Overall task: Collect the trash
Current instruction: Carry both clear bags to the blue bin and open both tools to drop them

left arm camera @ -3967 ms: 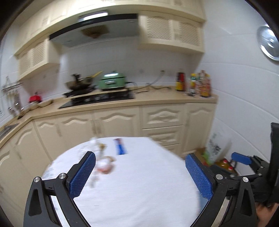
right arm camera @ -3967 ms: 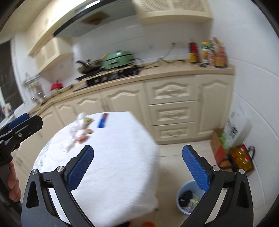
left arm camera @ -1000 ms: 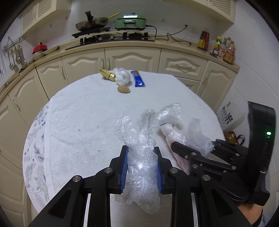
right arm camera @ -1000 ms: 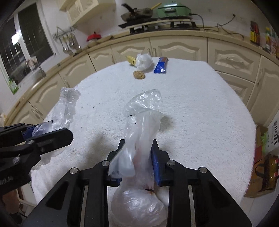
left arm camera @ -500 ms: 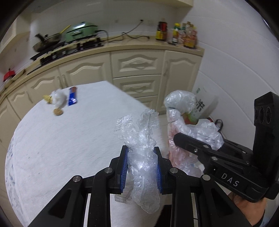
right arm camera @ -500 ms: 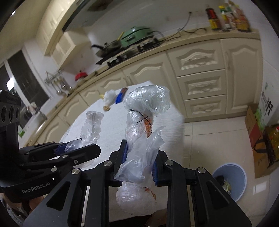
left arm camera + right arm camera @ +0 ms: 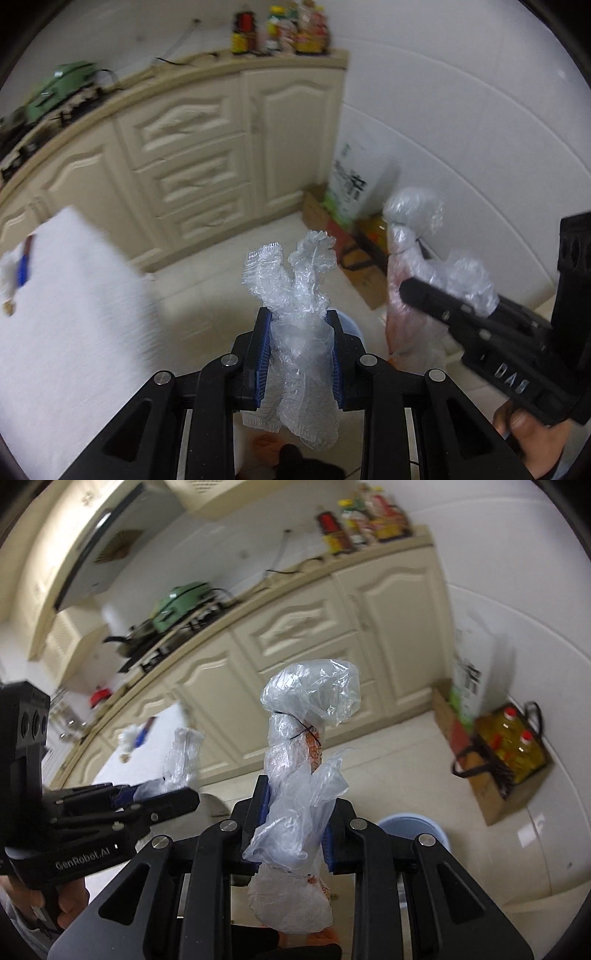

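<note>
Clamped in the left gripper (image 7: 299,354) is crumpled clear film (image 7: 295,288), in the right gripper (image 7: 293,819) a tied plastic bag (image 7: 310,716); binning in the blue pail (image 7: 417,829) remains, with wrappers (image 7: 22,266) left on the white surface (image 7: 66,314).

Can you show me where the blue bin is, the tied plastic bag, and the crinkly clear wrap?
blue bin (image 7: 424,821): right wrist view, on its far rim.
tied plastic bag (image 7: 314,694): right wrist view, on its puffed top.
crinkly clear wrap (image 7: 295,280): left wrist view, on the bunch above the pads.
</note>
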Demonstrator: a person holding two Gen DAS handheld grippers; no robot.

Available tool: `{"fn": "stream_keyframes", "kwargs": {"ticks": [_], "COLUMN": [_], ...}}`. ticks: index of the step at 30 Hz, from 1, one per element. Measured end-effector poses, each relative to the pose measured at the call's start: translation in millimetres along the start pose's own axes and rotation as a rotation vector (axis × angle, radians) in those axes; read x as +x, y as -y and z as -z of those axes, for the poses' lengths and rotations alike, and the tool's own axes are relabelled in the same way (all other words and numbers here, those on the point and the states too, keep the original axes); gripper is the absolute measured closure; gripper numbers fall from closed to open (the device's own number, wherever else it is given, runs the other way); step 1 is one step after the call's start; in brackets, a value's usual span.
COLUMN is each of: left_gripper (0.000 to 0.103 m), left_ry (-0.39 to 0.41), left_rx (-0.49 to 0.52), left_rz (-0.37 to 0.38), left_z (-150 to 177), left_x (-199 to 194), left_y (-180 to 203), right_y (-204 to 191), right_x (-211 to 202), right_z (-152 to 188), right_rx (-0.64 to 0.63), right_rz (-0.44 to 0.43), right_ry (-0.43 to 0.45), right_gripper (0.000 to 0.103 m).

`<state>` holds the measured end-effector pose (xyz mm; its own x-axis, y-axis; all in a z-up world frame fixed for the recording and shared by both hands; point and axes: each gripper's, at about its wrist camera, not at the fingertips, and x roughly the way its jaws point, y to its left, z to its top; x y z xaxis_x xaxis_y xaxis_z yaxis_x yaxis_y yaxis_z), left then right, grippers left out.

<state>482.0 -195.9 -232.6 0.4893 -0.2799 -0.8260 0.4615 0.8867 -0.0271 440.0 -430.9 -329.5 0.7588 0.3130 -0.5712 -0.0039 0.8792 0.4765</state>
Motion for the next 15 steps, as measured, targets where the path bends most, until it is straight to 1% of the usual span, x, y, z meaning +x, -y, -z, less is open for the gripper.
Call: {"fn": "stream_keyframes", "kwargs": {"ticks": [2,4,6,7,9,11,13,15], "left_gripper": [0.078,0.076,0.076,0.074,0.064,0.039,0.034,0.034], "left_ry": [-0.028,-0.044,-0.061,-0.07,-0.093,-0.105,-0.1,-0.105], "left_rx": [0.02,0.045,0.051,0.053,0.057,0.054,0.052,0.057], "left_rz": [0.028,0.028,0.032,0.034,0.03,0.022,0.017,0.003], "left_z": [-15.2,-30.0,-43.0,-48.5,-58.5,-65.3,-73.0,-71.3], "left_x": [25.2,50.3,70.9,82.2,105.1,122.9,139.3,149.7], "left_y": [11.3,18.7,18.0,20.3,23.6,29.3,31.9,35.7], "right_y": [17.9,30.5,43.0,49.9,63.4,73.1,80.0,86.7], "right_x": [3.5,9.3,14.3,16.9,22.9,28.2,32.7,38.8], "right_z": [3.1,4.2,6.7,8.2,11.1,14.1,17.3,20.3], "right_rx": [0.025,0.039,0.057,0.066,0.084,0.099,0.109,0.12], "right_rz": [0.02,0.04,0.056,0.063,0.073,0.081,0.085,0.089], "right_ry": [-0.009,-0.02,-0.03,-0.036,-0.049,-0.057,-0.068,-0.081], "right_gripper": [0.079,0.079,0.079,0.079,0.079,0.079,0.079,0.079]}}
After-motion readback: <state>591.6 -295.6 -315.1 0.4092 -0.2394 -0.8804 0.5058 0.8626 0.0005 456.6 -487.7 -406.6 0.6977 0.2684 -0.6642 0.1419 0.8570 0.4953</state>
